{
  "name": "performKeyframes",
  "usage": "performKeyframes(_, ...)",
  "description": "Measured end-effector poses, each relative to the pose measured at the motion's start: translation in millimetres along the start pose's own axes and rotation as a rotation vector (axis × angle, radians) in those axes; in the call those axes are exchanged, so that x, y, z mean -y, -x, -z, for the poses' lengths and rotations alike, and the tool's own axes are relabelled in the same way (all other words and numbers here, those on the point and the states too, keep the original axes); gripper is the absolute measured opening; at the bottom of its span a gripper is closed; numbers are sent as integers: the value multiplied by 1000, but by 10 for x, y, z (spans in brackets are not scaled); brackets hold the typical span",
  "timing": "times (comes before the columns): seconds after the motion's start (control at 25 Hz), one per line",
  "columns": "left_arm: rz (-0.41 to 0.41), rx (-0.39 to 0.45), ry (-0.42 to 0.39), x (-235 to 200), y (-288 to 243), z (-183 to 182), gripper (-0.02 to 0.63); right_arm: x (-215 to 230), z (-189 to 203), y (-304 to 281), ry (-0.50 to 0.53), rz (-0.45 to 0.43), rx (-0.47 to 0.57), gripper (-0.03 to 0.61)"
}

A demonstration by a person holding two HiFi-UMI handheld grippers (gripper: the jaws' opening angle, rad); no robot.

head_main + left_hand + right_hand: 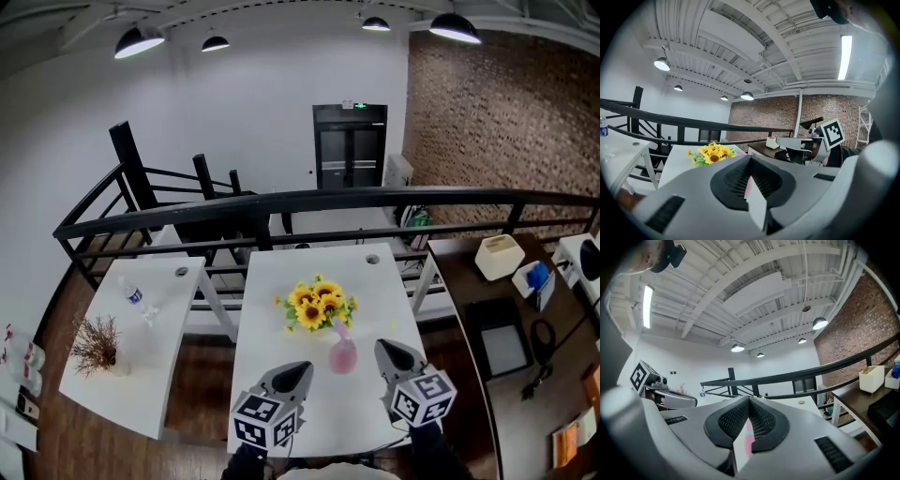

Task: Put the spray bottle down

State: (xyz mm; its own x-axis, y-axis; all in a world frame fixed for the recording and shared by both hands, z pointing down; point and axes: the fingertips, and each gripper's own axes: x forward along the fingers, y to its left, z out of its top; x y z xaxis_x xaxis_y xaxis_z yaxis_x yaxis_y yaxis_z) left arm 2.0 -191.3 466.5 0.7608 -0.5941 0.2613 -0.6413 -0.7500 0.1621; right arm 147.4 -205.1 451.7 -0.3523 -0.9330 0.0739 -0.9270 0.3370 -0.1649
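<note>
While the left gripper and right gripper are held over the near edge of the middle table, both pairs of jaws are seen pressed together, with nothing clamped; a pink vessel is stood upright near that edge, between the two grippers and touched by neither; sunflowers are spread just behind it, towards the centre; whether this vessel is the spray bottle or a vase cannot be told; a small bottle and a dried plant are set on the side table, towards its far and near ends.
</note>
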Motion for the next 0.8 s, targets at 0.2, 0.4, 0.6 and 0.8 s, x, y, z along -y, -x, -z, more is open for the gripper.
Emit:
performKeyframes(0.2,4,0,-3,26,-10,-21,17,-76,10,-21,0,-31,-9,2)
performKeyframes(0.4,7,7,-3,29,-8,-30,17,-119,48,-38,0,-45,-19,2)
performKeyframes(0.6,10,9,3,33,-20,-33,17,-146,60,-57,1,-51,-28,2)
performKeyframes(0.8,17,12,2,54,-34,-47,17,-183,23,-87,-6,-53,-17,2)
